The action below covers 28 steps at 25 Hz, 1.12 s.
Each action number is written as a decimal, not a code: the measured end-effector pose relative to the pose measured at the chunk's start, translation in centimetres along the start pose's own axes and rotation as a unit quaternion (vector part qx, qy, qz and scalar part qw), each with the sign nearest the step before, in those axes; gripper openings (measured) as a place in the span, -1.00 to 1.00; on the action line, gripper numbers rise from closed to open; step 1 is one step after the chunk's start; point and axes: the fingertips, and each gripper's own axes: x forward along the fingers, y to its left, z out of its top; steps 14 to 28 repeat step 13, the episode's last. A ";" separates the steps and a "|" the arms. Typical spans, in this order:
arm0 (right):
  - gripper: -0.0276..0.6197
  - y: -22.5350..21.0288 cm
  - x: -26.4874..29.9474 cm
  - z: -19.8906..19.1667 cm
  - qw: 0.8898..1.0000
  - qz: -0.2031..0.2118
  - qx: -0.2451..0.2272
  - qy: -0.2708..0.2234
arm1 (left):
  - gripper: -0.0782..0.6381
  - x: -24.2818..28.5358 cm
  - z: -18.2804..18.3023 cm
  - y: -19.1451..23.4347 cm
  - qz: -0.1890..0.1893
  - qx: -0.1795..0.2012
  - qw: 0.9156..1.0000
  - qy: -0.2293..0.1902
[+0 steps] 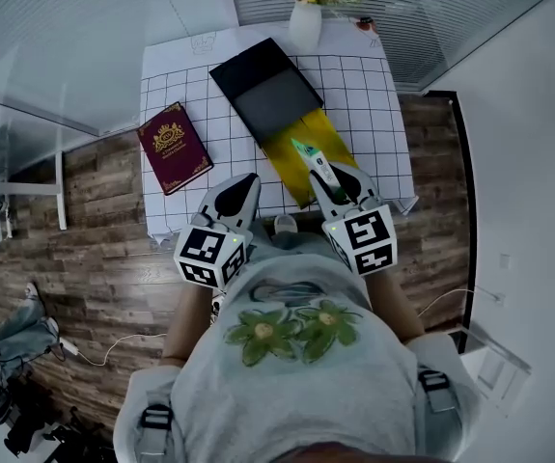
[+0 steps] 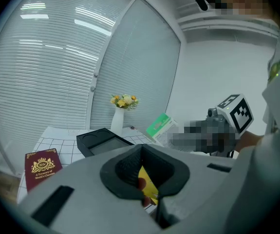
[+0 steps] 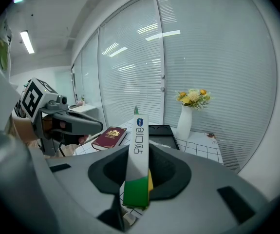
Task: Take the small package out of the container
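Left gripper (image 1: 242,185): held low before the torso, pointed forward and slightly down; jaws stood a little apart, nothing between them.
Right gripper (image 1: 329,179): alongside the left, tilted more steeply down; jaws were clamped on the small package (image 1: 313,158).
Forearms: bare, tucked close to the body.

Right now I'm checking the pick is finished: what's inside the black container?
Only bare dark floor shows in the black container; its black far end is too dark to be sure. The small package is clamped in the right tool.
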 end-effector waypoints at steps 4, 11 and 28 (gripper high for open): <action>-0.64 0.1 0.1 0.0 1.000 0.003 -0.003 0.001 | -0.76 -0.2 0.0 0.1 0.004 -0.002 1.000 -0.003; -0.64 0.1 0.3 -0.5 1.000 0.010 0.001 0.004 | -0.76 -0.4 0.0 -0.1 0.009 -0.003 1.000 -0.007; -0.64 0.1 0.3 -0.7 1.000 0.012 0.003 0.005 | -0.76 -0.5 -0.1 -0.1 0.010 -0.002 1.000 -0.007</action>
